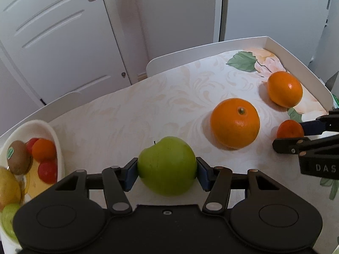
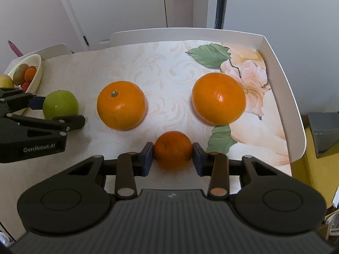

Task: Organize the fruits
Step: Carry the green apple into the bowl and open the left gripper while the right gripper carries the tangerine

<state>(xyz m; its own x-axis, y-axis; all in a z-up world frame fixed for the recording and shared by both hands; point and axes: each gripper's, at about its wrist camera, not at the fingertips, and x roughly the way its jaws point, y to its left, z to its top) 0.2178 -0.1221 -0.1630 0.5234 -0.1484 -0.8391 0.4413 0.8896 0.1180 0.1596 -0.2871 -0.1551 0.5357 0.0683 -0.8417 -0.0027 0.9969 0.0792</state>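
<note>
Far left of the table [image 2: 131,63]: cream oval bowl [image 2: 36,78] holding a brown kiwi with a green sticker [image 1: 18,157], a small orange fruit [image 1: 43,149], two small red fruits [image 1: 47,171], and a yellow fruit [image 1: 7,187] at its near end; a pale green fruit [image 1: 8,217] shows at the picture edge below, blurred, kind not clear. Next right: green apple [image 1: 167,167], smooth, stalk dimple up, standing on the cloth just beside the bowl; left gripper [image 1: 167,170] has both blue pads pressed on the apple's sides, jaws closed on it. Middle: large orange [image 2: 121,105], glossy, green stalk end up, free on the cloth. In front and right of it: small mandarin [image 2: 173,149], darker and duller; right gripper [image 2: 172,155] has its pads touching both sides of it, jaws drawn in to its width. Right: second large orange [image 2: 218,98], glossy with a highlight, lying on the printed pink flower and leaves near the raised white rim [image 2: 281,89]; apart from the other fruit.
</note>
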